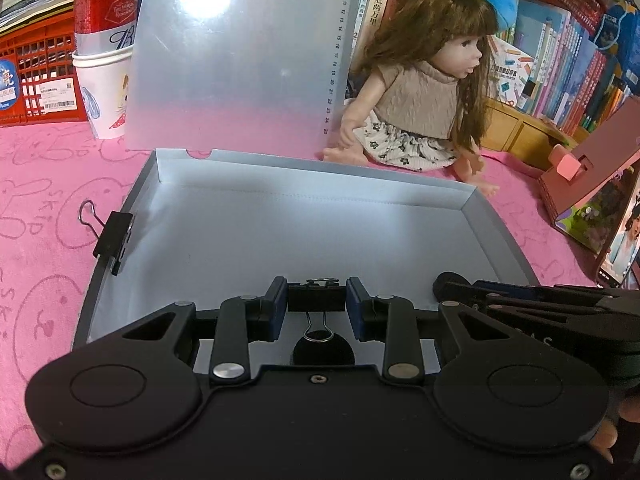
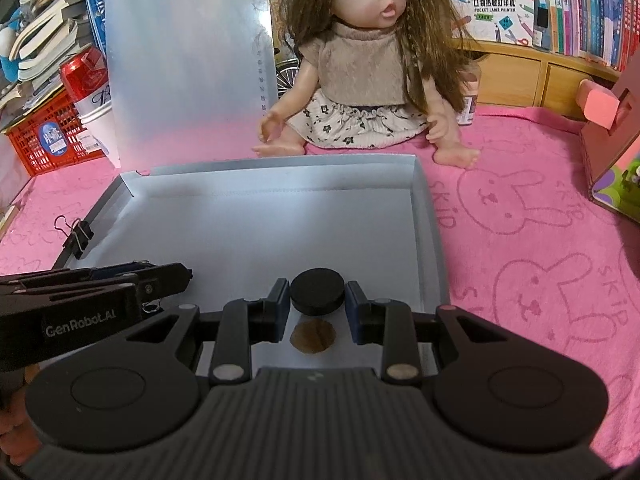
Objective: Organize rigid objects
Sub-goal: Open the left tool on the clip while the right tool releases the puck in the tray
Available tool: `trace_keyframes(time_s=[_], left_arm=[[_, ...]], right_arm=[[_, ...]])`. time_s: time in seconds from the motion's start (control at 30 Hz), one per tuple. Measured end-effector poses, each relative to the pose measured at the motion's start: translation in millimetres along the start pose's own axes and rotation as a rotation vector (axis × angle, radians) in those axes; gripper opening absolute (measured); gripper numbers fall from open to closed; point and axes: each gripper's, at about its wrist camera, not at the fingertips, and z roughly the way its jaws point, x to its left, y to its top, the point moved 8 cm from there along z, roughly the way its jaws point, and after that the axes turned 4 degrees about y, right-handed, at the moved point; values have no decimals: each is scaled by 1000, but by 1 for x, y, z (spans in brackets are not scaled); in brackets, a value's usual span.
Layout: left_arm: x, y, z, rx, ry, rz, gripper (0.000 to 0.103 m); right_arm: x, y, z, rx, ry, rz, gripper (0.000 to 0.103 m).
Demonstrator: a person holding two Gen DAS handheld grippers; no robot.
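Matte black disc (image 2: 317,293), translucent tray (image 2: 434,236)

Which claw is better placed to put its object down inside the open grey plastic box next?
Probably the right claw: its black round disc hangs over the open grey plastic box floor. The left claw holds its black binder clip nearer the front edge.

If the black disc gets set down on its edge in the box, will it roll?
Likely yes: the black disc looks round and stiff, with a smooth rim. The box floor looks slick, so flat it may slide instead.
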Motion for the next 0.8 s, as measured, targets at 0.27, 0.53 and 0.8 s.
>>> trace_keyframes(time_s=[0.27, 0.53, 0.8], left_arm=[[-2, 0, -1, -3, 8, 13, 30], [-4, 1, -17, -55, 25, 53, 46], [-5, 1, -45, -92, 26, 68, 58]], right_arm=[[0, -1, 0, -1, 5, -1, 39], [-3, 0, -10, -35, 4, 18, 59], [-1, 2, -36, -84, -2, -3, 75]])
